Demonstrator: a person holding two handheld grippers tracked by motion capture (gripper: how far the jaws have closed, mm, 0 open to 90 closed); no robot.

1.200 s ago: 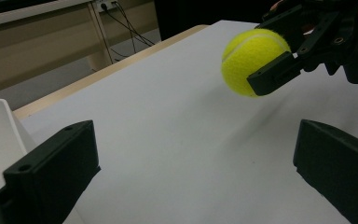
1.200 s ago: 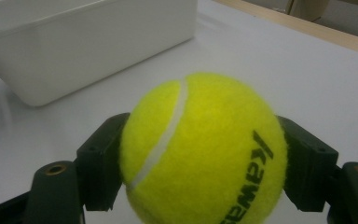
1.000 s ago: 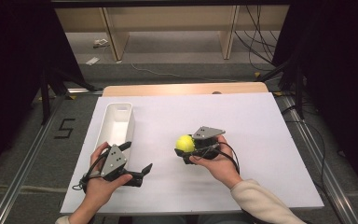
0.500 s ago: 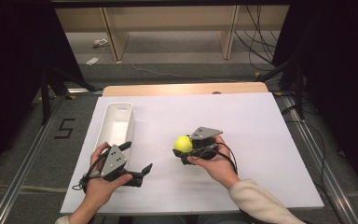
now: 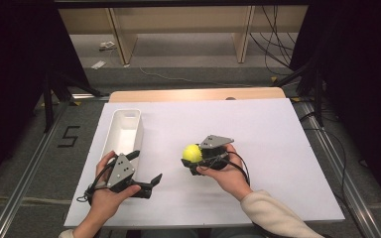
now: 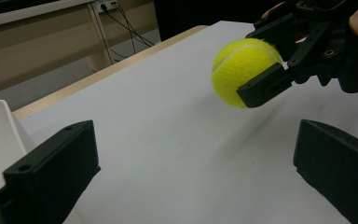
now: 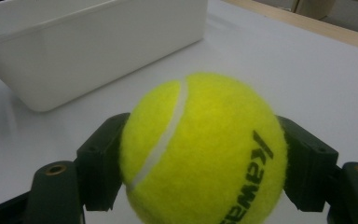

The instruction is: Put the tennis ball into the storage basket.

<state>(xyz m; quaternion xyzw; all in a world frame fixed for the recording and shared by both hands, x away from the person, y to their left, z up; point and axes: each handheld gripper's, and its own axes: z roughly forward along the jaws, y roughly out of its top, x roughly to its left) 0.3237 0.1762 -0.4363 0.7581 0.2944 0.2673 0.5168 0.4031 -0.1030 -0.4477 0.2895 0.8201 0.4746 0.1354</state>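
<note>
The pick-up looks done: the right gripper (image 5: 194, 157) has its two black jaws clamped on the tennis ball (image 5: 192, 152), one on each side, and in the left gripper view the ball (image 6: 244, 71) seems to hang a little above the white table (image 5: 258, 134), with a faint shadow under it, though I would not swear to the gap. In the right gripper view the ball (image 7: 204, 148) sits squarely between the jaws, pressed at its widest part, its white seam running up the left half and dark lettering on the right, so the grip looks centred and not just on the tips. What seems left is the carrying and the drop: the white bin (image 5: 124, 130) stands to the left of the ball, well apart from it, open side up and, as far as I can see, with nothing in it. My guess is that the ball is meant for that bin, and none of that travel is done yet. The left gripper (image 5: 146, 174) rests near the front end of the bin, held low over the table, its jaws spread wide apart with nothing between them; it points roughly toward the ball but is clear of it and touches neither the ball nor the bin.
</note>
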